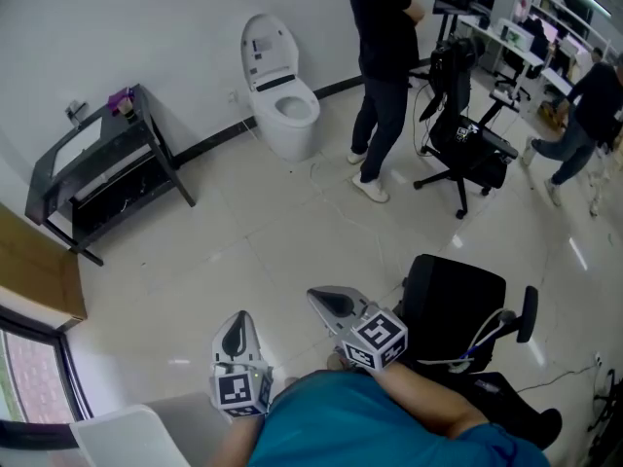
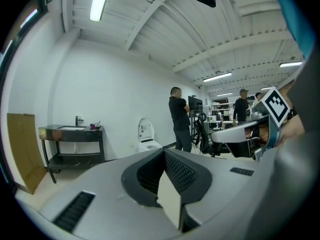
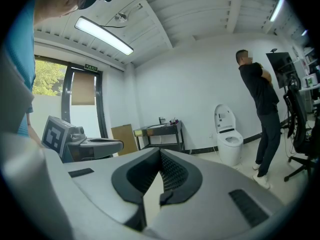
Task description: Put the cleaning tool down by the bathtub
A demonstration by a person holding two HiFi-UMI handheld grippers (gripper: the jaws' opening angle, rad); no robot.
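No cleaning tool shows in any view. My left gripper [image 1: 234,334] is held close to my body, low in the head view, pointing out over the pale tiled floor. Its jaws meet with nothing between them [image 2: 165,179]. My right gripper [image 1: 333,305] is beside it to the right, also raised over the floor, with its jaws shut and empty [image 3: 160,176]. A white rounded rim [image 1: 122,436] at the bottom left corner may be the bathtub; I cannot tell for sure.
A white toilet [image 1: 279,100] stands at the far wall, with a black washstand [image 1: 102,168] to its left. A person in dark clothes [image 1: 384,76] stands right of the toilet. One black office chair [image 1: 458,309] is close on my right, another [image 1: 465,139] farther back.
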